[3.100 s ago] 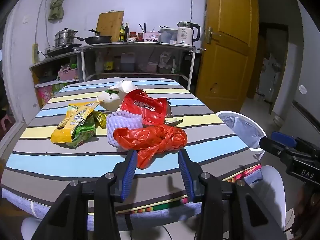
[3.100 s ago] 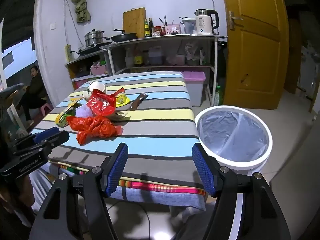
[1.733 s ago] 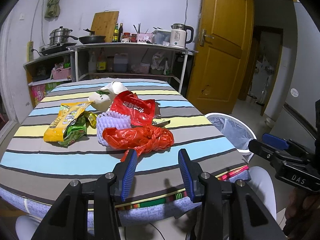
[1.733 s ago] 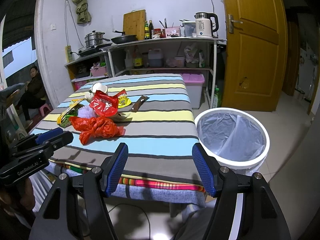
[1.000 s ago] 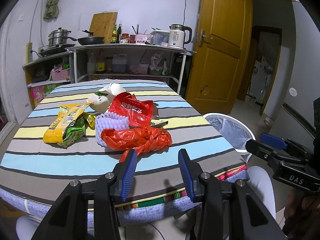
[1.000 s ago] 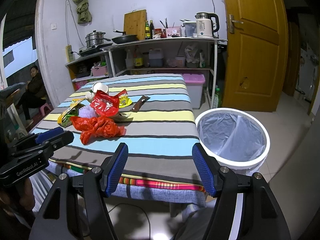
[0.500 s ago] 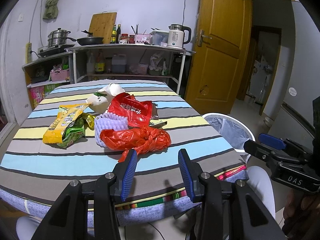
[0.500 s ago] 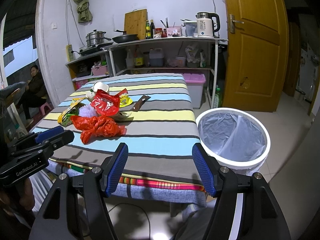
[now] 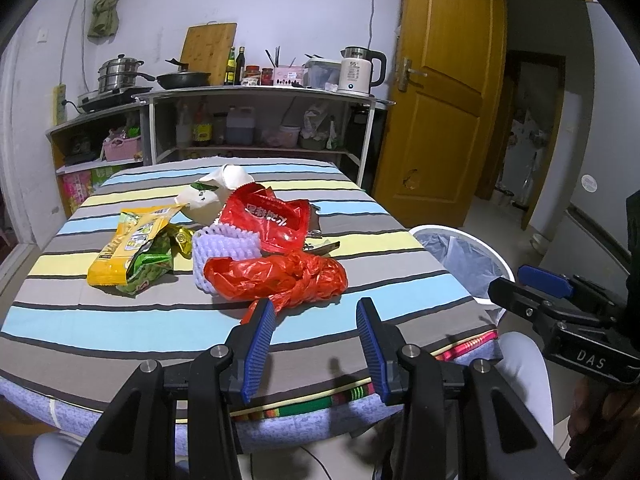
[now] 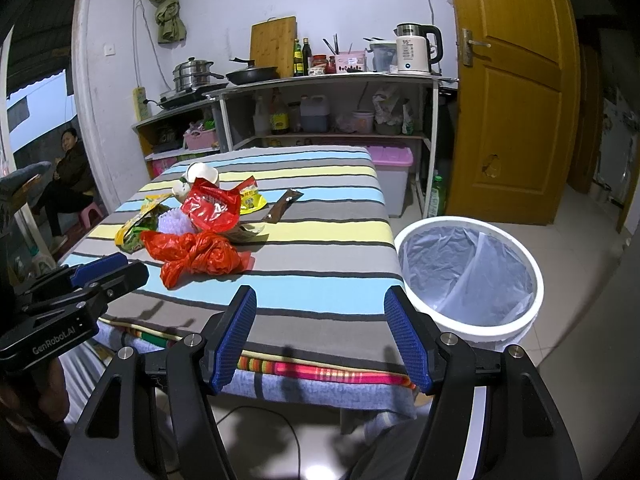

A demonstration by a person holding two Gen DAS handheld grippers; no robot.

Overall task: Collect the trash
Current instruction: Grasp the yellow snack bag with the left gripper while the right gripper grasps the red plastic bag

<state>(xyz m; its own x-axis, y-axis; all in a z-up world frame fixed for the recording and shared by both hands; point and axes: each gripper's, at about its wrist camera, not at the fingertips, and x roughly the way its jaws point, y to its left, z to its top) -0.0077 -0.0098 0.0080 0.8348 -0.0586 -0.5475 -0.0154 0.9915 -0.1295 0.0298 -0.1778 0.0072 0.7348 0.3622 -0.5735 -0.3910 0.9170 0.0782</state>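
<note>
Both grippers agape, empty. Left gripper [image 9: 316,320] faces crumpled red plastic bag [image 9: 276,276]: advance, pinch knotted bulk, carry to white lined bin [image 10: 468,272]. Right gripper [image 10: 320,320] idle.

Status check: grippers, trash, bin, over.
Left gripper and right gripper open, empty. Trash pile untouched on table. Bin beside table, nothing blocking.

Purple foam net [image 9: 224,246] partly hidden
</note>
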